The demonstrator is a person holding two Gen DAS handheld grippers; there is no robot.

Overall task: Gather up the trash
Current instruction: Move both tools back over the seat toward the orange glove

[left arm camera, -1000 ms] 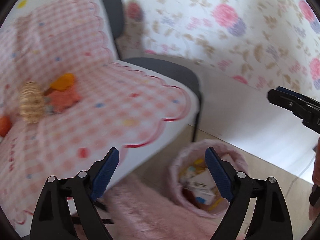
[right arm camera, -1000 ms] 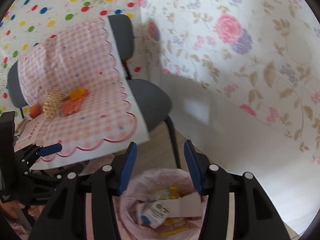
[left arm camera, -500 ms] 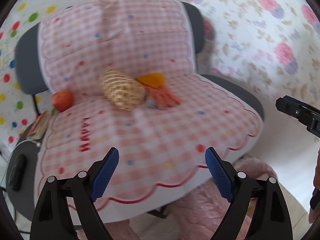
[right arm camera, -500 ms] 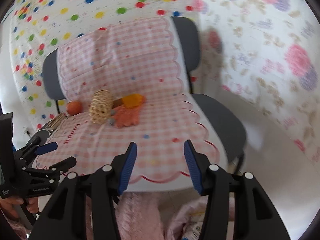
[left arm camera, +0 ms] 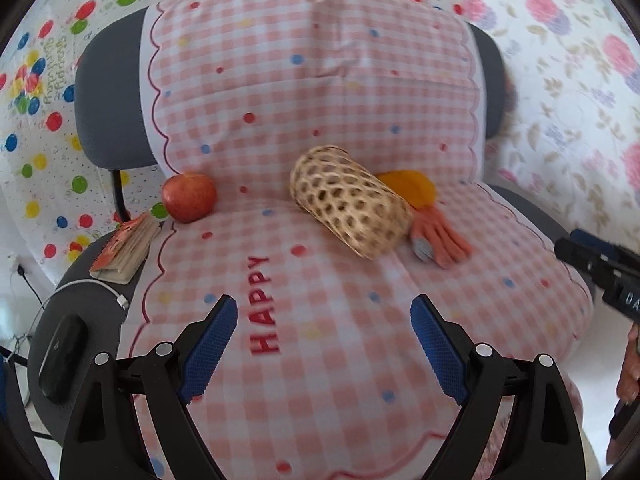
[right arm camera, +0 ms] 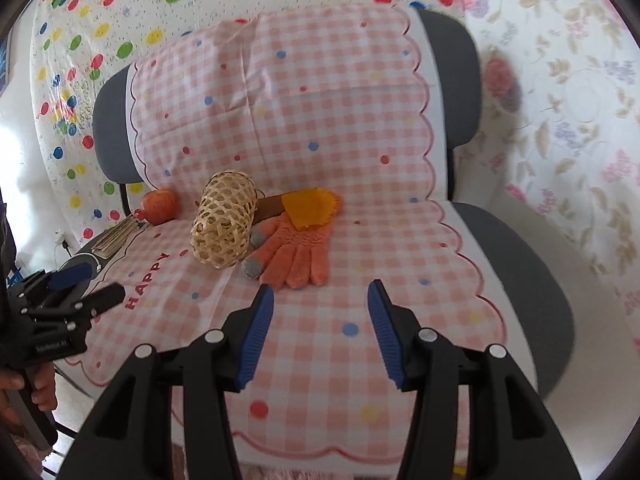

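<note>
On a pink checked cloth [left arm camera: 320,340] over grey chairs lie a woven bamboo basket [left arm camera: 348,200] on its side, an orange knit glove [left arm camera: 438,236], an orange-yellow wrapper [left arm camera: 408,188] and a red apple [left arm camera: 189,197]. They also show in the right wrist view: the basket [right arm camera: 224,220], the glove [right arm camera: 298,248], the wrapper [right arm camera: 312,206], the apple [right arm camera: 160,206]. My left gripper [left arm camera: 323,346] is open and empty, in front of the basket. My right gripper [right arm camera: 320,330] is open and empty, just short of the glove.
A small notebook [left arm camera: 128,248], a white cable [left arm camera: 100,286] and a black case [left arm camera: 60,356] lie on the grey seat at the left. Dotted and floral sheets cover the wall behind. The trash bin is out of view.
Both grippers have swung up and left from the pink trash bin on the floor to face the chair seat. The items have come nearer. Both jaws stay open.
</note>
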